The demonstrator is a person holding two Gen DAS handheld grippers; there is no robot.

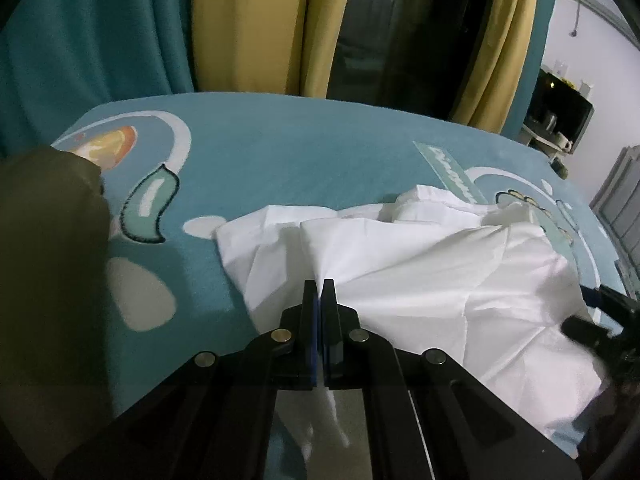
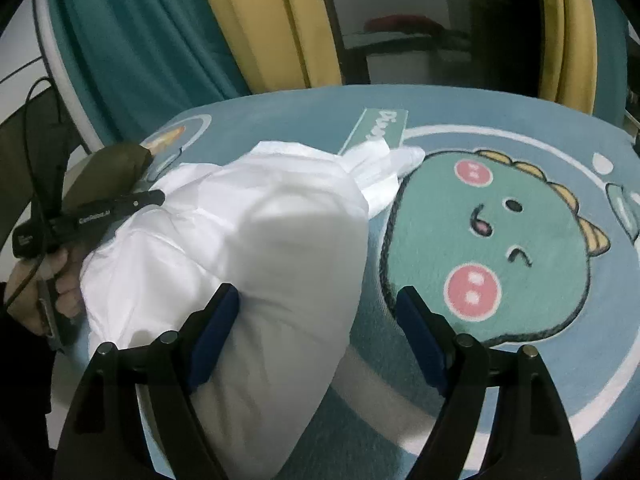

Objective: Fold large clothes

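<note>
A white garment [image 1: 420, 264] lies crumpled on a teal cartoon-print cloth [image 1: 280, 152]. My left gripper [image 1: 319, 286] is shut on a pinched fold of the garment's near edge; cloth hangs down between its fingers. In the right wrist view the garment [image 2: 256, 240] bulges up in a mound. My right gripper [image 2: 318, 300] is open, its left finger [image 2: 218, 316] against the mound and its right finger over the dinosaur print [image 2: 492, 240]. The left gripper [image 2: 158, 197] shows at the left of that view, held by a hand.
Teal and yellow curtains [image 1: 248, 24] hang behind the surface. An olive green cloth [image 1: 48, 216] sits at the left edge. A shelf with a dark box and cups [image 1: 560, 120] stands far right. A dark window [image 2: 420, 20] is behind.
</note>
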